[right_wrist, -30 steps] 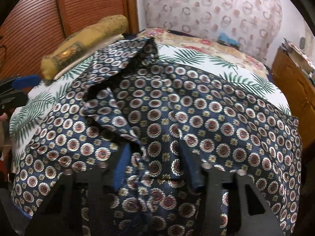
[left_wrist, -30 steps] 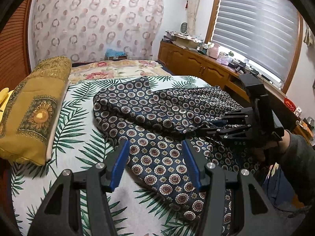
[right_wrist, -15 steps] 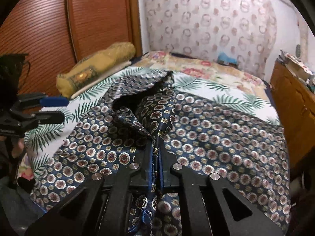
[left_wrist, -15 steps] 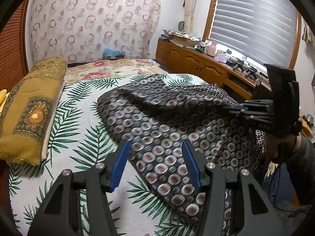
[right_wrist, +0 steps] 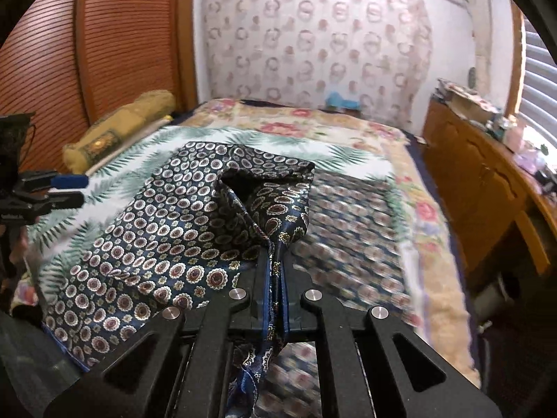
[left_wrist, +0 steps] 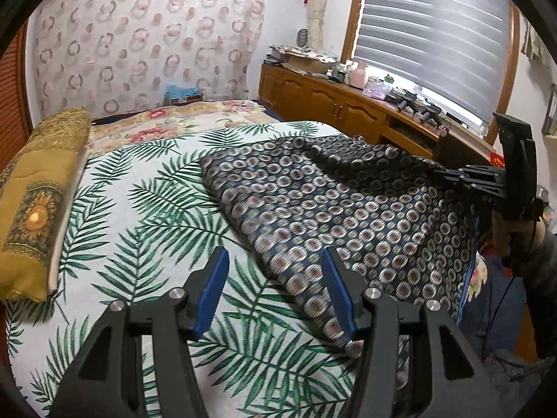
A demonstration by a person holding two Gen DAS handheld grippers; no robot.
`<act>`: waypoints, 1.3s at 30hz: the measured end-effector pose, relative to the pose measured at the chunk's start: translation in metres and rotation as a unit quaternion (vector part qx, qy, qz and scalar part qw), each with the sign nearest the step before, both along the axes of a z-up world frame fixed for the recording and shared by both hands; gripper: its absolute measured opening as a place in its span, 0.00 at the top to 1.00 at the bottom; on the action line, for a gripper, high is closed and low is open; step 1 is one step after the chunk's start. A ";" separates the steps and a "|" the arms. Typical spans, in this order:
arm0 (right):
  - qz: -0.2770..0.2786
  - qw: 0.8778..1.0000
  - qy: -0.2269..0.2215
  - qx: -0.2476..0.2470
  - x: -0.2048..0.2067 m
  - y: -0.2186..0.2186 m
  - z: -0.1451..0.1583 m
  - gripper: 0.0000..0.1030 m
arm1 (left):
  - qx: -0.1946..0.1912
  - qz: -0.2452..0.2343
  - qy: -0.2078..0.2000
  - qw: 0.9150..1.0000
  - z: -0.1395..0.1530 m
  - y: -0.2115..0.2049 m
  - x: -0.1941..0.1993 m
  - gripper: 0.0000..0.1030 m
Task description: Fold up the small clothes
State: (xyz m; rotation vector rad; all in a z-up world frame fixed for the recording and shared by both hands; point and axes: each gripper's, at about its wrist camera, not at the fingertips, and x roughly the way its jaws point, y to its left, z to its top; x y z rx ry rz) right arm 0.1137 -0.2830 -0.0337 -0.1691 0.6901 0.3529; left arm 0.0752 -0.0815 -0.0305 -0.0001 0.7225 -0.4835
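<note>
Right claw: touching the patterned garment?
Touching. The right wrist view shows the right claw shut on a pinched fold of the patterned garment, cloth clamped between both blue pads.

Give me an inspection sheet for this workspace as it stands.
Surface: bed with palm-leaf sheet.
Job's things: navy patterned garment, one edge lifted off the bed.
Clutter: yellow bolster at the bed's side.
Grippers: left gripper open, empty; right gripper shut on the garment.
Cables: thin dark cord hanging below the right hand.
Surroundings: wooden cabinets, window blind, patterned curtain.
</note>
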 end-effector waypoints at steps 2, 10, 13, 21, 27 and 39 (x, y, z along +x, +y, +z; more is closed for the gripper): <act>-0.014 1.000 0.000 -0.002 -0.004 -0.013 0.002 0.98 | 0.003 -0.005 0.001 1.000 0.000 -0.005 0.001 0.48; -0.060 0.998 0.013 -0.015 -0.015 -0.050 -0.003 0.98 | 0.006 -0.025 0.005 1.000 -0.001 -0.023 0.006 0.48; -0.071 0.997 0.032 -0.021 -0.014 -0.053 -0.015 0.90 | 0.012 -0.032 0.009 0.999 -0.004 -0.030 0.009 0.48; -0.092 0.995 0.001 0.029 -0.018 -0.068 0.010 0.60 | 0.032 -0.035 0.035 0.998 -0.023 -0.047 0.014 0.48; -0.078 0.996 0.000 0.036 0.015 -0.056 0.020 0.59 | 0.055 -0.033 0.053 0.996 -0.039 -0.054 0.022 0.48; -0.065 0.993 0.086 0.040 0.116 -0.039 -0.014 0.59 | 0.063 -0.034 0.055 0.996 -0.047 -0.055 0.024 0.47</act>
